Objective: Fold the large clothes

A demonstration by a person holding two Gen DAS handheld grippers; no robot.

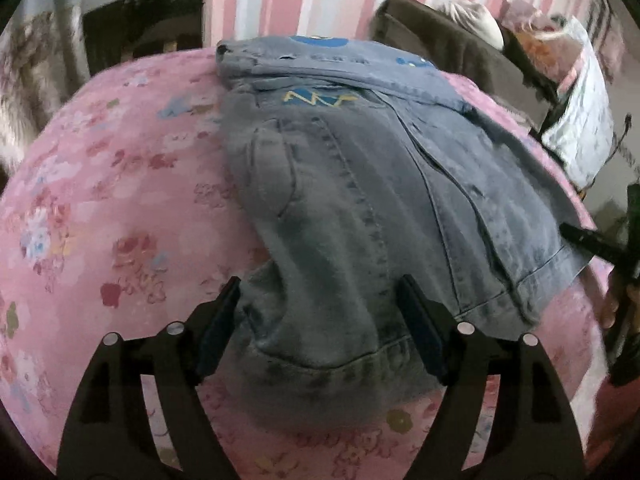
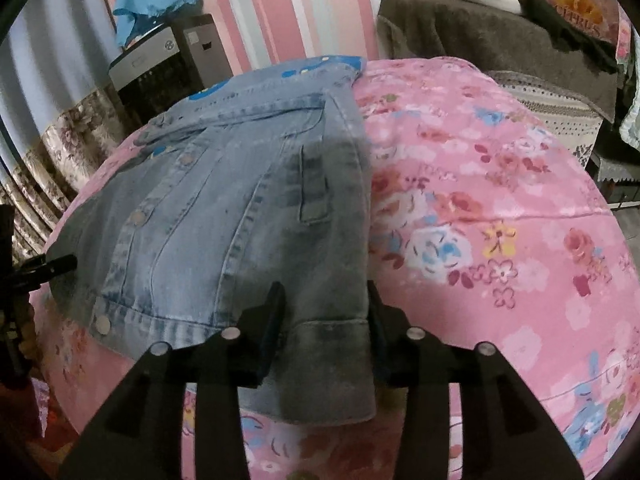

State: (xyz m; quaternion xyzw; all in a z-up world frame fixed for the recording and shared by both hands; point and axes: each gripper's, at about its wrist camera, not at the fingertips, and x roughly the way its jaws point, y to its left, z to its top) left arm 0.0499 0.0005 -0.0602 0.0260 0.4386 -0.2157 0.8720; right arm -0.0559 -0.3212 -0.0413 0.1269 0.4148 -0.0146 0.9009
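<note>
- Two grippers, left gripper (image 1: 320, 328) and right gripper (image 2: 326, 330), both spread open over the hem of the denim jacket (image 1: 360, 184).
- Jacket's lying on the pink floral bedspread (image 1: 100, 200), sleeves already in.
- Next, I'd guess: pinch hem, fold toward collar.

The left gripper (image 1: 318, 314) is built of matte black plastic: two wide, curved arms with triangular cut-outs, each fitted with two round silver screw heads. Flat rectangular pads (image 1: 218, 330) with a dark blue tint are carried at the tips. The right gripper (image 2: 326, 322) is made alike, with black angular arms, silver screws and dark bluish pads (image 2: 272, 328).
</note>
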